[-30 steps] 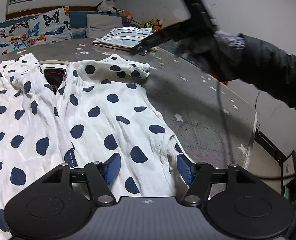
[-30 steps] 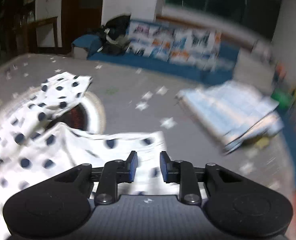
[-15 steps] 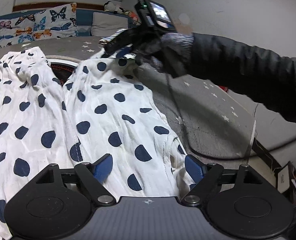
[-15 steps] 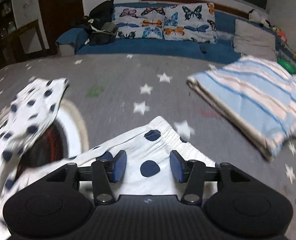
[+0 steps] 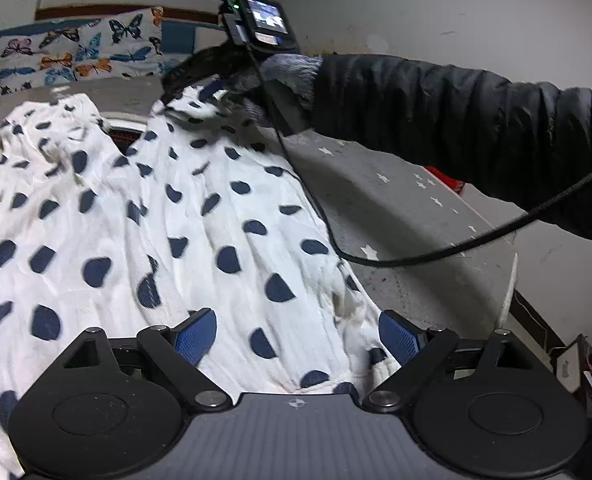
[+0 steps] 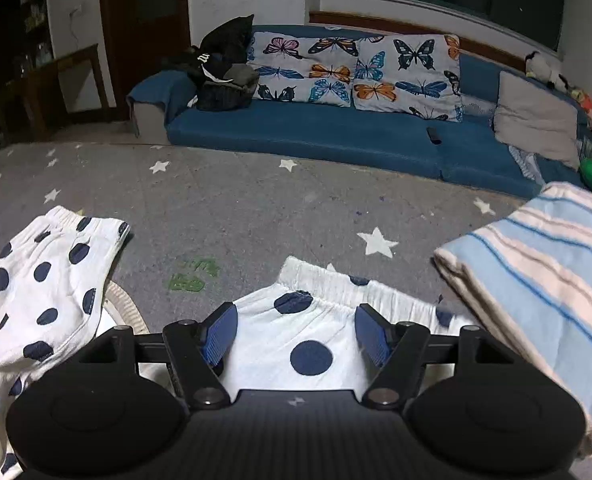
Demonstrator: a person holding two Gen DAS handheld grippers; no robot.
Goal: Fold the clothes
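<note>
Looking along my left gripper [image 5: 297, 334], I see its blue pads [image 5: 195, 334] spread wide apart, gripping nothing, with the white polka-dot pants [image 5: 200, 216] lying flat on the grey star-print cover [image 5: 399, 200] directly beneath and ahead of them. One end of the garment bunches just inside my right-hand pad. The cloth runs forward from the fingers in two long legs with a dark gap between them far ahead. At the far end of the right-hand leg sits my right gripper [image 5: 184, 76], held in my gloved hand [image 5: 264, 80], its tip down at the fabric edge; from here I cannot tell how its jaws stand. Its black cable [image 5: 415, 256] loops across the cover to the right of my tool.

Along my right gripper [image 6: 296, 334], the pads are likewise parted, holding nothing. The elastic hem of one pant leg [image 6: 315, 320] lies between and just ahead of them, resting on the cover. The other leg [image 6: 48, 280] lies off to the left, apart from it. A folded blue-striped garment [image 6: 543, 292] sits close on the right. Far ahead stands a blue sofa [image 6: 335, 136] with butterfly cushions [image 6: 355, 68].
</note>
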